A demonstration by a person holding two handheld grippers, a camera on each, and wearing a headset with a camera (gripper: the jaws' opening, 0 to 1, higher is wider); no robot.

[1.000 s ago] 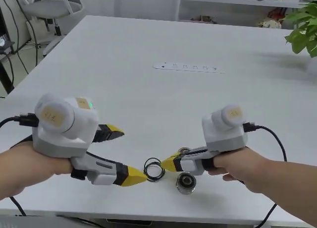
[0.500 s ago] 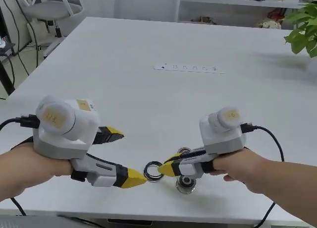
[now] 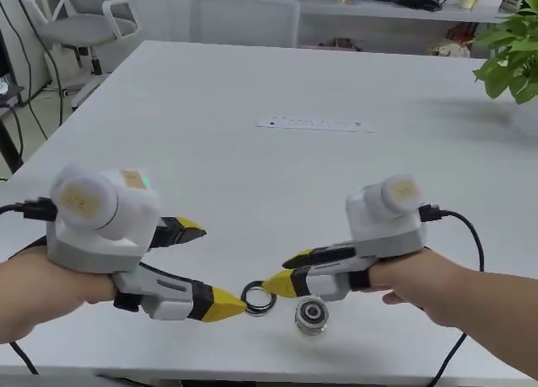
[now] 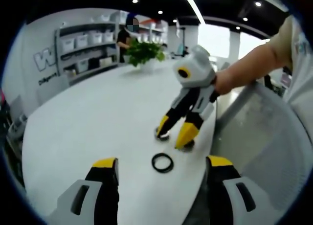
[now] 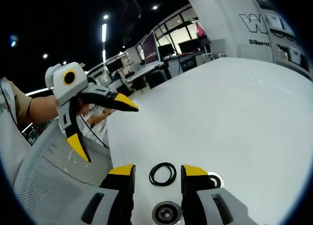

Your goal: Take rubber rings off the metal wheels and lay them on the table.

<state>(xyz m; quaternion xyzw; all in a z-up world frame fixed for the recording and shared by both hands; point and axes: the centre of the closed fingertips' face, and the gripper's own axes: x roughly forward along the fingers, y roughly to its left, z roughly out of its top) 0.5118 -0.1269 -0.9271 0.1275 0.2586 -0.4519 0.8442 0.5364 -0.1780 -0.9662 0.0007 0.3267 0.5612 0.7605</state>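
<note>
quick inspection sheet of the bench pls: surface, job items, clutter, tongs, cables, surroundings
surface: white table, no spills or marks seen
job's things: black rubber rings lie flat near the front edge, between the tips of the two tongs; a metal wheel sits just right of them; a second wheel lies beside the right jaw
clutter: power strip at mid-table
grippers: left tongs open, empty; right tongs open, empty, tips by the rings
cables: black cable from the right tongs; left cable from the left tongs
surroundings: office chair, plant
</note>
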